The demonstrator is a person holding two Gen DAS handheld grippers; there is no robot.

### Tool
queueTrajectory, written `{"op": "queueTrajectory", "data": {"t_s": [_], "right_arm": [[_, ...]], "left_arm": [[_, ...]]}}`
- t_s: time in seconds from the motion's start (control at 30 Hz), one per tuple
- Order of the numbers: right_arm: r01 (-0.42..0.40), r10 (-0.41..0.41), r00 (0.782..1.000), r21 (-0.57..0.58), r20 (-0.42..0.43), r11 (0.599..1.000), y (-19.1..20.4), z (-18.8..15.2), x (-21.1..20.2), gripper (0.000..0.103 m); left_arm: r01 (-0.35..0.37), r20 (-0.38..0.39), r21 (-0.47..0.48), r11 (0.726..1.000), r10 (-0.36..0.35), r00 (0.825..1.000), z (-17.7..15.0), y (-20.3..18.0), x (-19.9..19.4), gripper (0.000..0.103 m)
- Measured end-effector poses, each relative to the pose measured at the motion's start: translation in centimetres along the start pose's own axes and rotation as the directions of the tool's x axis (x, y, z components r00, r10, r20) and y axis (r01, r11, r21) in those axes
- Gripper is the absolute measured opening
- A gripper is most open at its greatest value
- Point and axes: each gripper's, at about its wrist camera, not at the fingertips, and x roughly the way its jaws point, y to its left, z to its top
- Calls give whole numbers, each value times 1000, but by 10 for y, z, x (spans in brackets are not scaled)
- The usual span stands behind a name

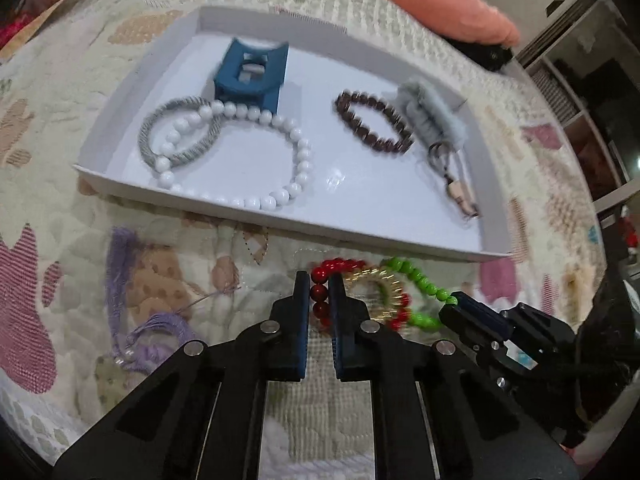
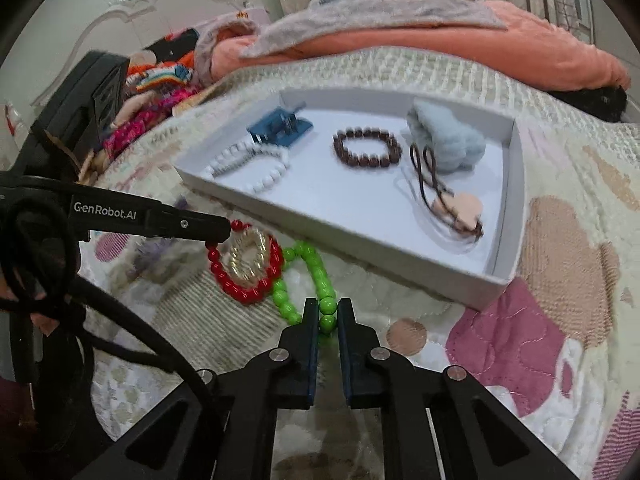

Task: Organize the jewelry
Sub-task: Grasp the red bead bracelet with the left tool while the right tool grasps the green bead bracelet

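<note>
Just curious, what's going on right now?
Left gripper shut on red bracelet. Right gripper shut on green bracelet. Gold ring tangled between.

I am counting four bead bracelets: white, brown, red, green; one white tray; one purple tassel.

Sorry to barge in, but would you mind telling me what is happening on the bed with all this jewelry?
A person is sorting jewelry into a shallow white cardboard tray on a quilted bedspread. The left gripper is shut on a red bead bracelet, and the right gripper is shut on a green bead bracelet; both lie outside the tray, tangled around a gold coil ring. The tray already holds a white bead bracelet and a brown bead bracelet.
</note>
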Motion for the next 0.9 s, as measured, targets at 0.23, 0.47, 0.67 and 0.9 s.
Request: {"op": "queueTrajectory", "data": {"t_s": [0.23, 0.47, 0.67, 0.9], "right_arm": [[-23, 24, 996, -13, 86, 1000, 10, 15, -39, 9], [-35, 39, 990, -29, 134, 999, 21, 25, -68, 9], [-39, 47, 987, -54, 153, 998, 30, 32, -84, 9], [-31, 41, 986, -68, 160, 997, 36, 37, -91, 9]], "left_arm": [[44, 79, 26, 999, -45, 996, -2, -10, -46, 8], [64, 132, 44, 997, -69, 989, -2, -16, -77, 8], [47, 164, 48, 998, -54, 985, -3, -17, -92, 8], [11, 190, 58, 998, -22, 982, -3, -19, -98, 8]]}}
